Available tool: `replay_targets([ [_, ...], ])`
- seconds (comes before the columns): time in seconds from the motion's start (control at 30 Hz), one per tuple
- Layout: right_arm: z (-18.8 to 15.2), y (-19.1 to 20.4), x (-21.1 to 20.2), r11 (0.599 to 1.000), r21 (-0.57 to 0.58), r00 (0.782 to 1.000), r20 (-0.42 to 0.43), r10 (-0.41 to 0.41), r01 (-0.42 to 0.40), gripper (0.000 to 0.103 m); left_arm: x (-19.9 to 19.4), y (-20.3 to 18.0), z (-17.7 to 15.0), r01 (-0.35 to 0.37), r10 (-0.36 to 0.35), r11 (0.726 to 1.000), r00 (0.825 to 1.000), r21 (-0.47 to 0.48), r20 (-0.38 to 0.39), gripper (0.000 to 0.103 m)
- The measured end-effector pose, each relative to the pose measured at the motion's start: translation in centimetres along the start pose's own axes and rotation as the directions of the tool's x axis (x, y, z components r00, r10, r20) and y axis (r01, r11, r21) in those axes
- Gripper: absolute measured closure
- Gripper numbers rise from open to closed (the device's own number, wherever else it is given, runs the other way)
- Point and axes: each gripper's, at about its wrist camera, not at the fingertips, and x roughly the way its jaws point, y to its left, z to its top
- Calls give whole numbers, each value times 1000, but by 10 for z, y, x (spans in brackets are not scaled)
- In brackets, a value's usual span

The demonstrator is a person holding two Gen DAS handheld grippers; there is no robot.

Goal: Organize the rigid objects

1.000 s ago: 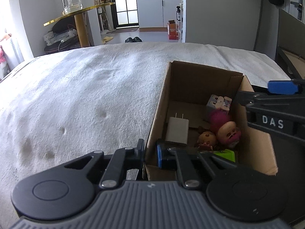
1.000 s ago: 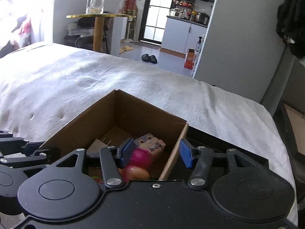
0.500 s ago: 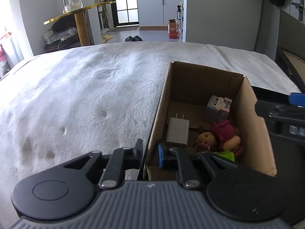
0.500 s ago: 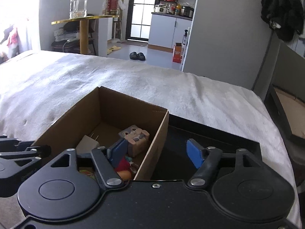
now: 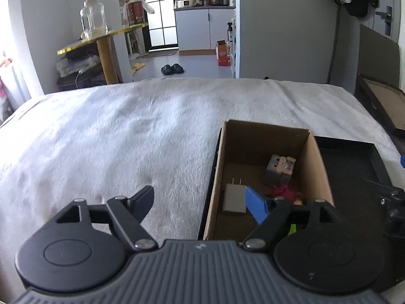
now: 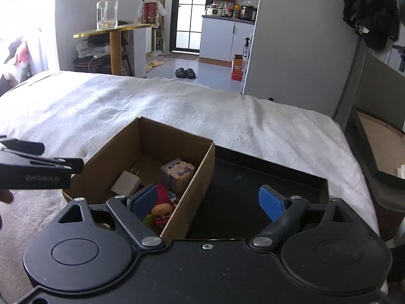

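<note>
The left gripper (image 5: 201, 202) hangs with its fingers spread wide and nothing between them; one finger is over the white blanket (image 5: 126, 136), the blue-padded one over the near end of the box (image 5: 317, 167). The right gripper (image 6: 210, 202) is likewise spread wide and empty, straddling the box's right wall, with its left finger above the toys and its right finger above the black tray (image 6: 265, 177).

The cardboard box sits on the blanket with its right side against the tray. Inside lie a white charger (image 6: 126, 183) (prongs pointing to the far end), a grey cube toy (image 6: 176, 173) near the right wall, a pink doll (image 6: 162, 206) just in front of the cube, and a green piece (image 6: 147, 220) at the near end, mostly hidden by the finger.
</note>
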Motion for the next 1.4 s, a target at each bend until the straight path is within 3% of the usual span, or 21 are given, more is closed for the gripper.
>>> replay_targets([
  [0.23, 2, -19, -27, 998, 57, 1000, 10, 4, -5, 7, -27, 3, 7, 21, -21, 1000, 1000, 10, 11, 23],
  [0.73, -3, -65, -79, 978, 206, 1000, 23, 15, -19, 5, -86, 21, 22, 101, -103, 994, 993, 42, 53, 18],
  [1.13, -7, -80, -121, 969, 245, 998, 63, 5, -20, 0, -127, 31, 26, 174, -178, 983, 981, 64, 70, 16],
  [1.3, -8, -85, -135, 965, 258, 997, 79, 23, -43, 0, -142, 34, 25, 170, -176, 983, 981, 74, 81, 15],
  [1.4, -8, -88, -140, 960, 274, 997, 74, 31, -50, 0, -146, 39, 27, 187, -190, 981, 979, 42, 69, 15],
])
